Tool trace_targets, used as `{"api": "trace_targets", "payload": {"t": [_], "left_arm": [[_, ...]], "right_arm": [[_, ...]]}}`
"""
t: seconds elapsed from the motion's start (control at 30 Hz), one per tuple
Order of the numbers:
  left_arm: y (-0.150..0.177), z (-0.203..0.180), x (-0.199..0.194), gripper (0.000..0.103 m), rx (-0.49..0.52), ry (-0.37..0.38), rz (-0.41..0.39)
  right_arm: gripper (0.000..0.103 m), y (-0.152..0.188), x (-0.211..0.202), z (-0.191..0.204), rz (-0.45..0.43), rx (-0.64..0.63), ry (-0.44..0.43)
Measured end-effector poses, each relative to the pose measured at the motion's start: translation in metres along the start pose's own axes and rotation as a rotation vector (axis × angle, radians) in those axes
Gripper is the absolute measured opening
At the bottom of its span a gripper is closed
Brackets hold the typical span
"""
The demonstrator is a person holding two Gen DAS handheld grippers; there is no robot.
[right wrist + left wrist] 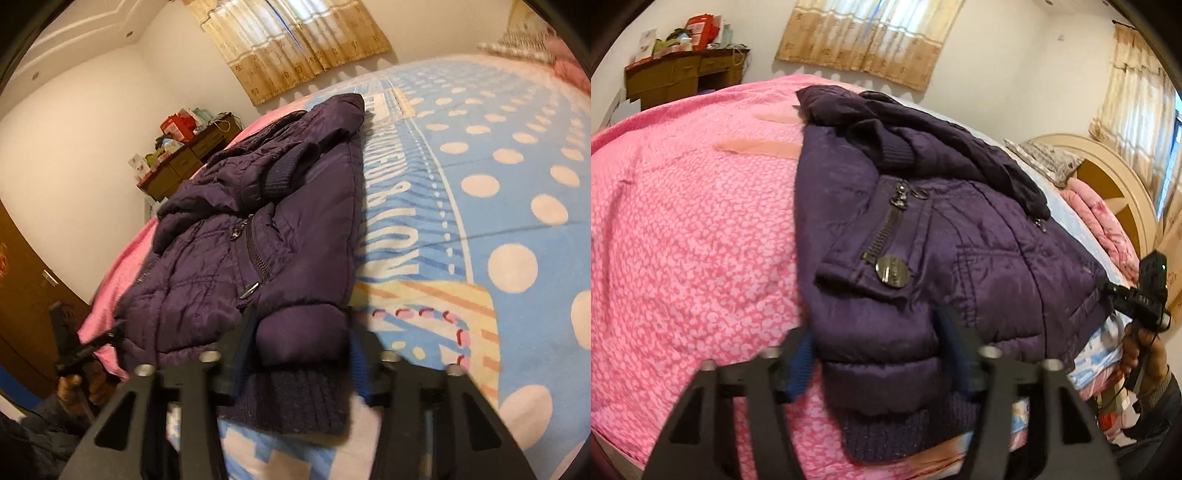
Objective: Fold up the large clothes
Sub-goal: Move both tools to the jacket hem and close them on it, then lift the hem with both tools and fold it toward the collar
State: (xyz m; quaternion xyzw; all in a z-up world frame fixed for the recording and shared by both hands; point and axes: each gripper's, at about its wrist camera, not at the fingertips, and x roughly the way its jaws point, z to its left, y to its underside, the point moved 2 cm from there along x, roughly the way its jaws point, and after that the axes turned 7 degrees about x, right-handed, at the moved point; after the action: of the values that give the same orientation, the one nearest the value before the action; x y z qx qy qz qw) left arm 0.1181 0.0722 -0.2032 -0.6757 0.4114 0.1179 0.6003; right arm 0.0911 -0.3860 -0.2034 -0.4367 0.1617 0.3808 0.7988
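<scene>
A dark purple puffer jacket (923, 240) lies on the bed, sleeves folded in over its front, ribbed hem toward me. My left gripper (875, 350) is open with its jaws on either side of the jacket's left hem corner, blue pads showing. In the right wrist view the jacket (258, 236) lies across the bed, and my right gripper (301, 354) is open, its jaws straddling the right hem corner above the ribbed band. The right gripper also shows in the left wrist view (1145, 295), and the left gripper in the right wrist view (74, 343).
A pink patterned quilt (683, 229) covers the bed's left side and a blue dotted sheet (480, 184) the right. Pillows and a cream headboard (1108, 177) stand at the far right. A wooden desk with clutter (683, 70) stands by the wall, curtains (864, 37) behind.
</scene>
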Motion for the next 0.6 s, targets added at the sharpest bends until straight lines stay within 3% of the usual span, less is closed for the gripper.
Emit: {"api": "trace_targets", "payload": {"t": [0.03,0.13,0.4,0.6], "left_arm": [[-0.002,0.000,-0.004,0.037,0.015,0.005,-0.004],[-0.009,0.000,-0.026,0.024,0.009,0.049,-0.025],[-0.023,-0.020,-0.102,0.022,-0.048,0.234,-0.090],[-0.052,-0.019,-0.126,0.021,-0.122,0.324,-0.159]], "right_arm": [[0.035,0.001,-0.003,0.000,0.004,0.012,-0.024],[0.031,0.008,-0.016,0.003,-0.003,0.035,-0.085],[0.022,0.022,-0.080,0.028,-0.061,0.103,-0.270],[0.021,-0.005,-0.107,0.056,-0.147,0.128,-0.374]]}}
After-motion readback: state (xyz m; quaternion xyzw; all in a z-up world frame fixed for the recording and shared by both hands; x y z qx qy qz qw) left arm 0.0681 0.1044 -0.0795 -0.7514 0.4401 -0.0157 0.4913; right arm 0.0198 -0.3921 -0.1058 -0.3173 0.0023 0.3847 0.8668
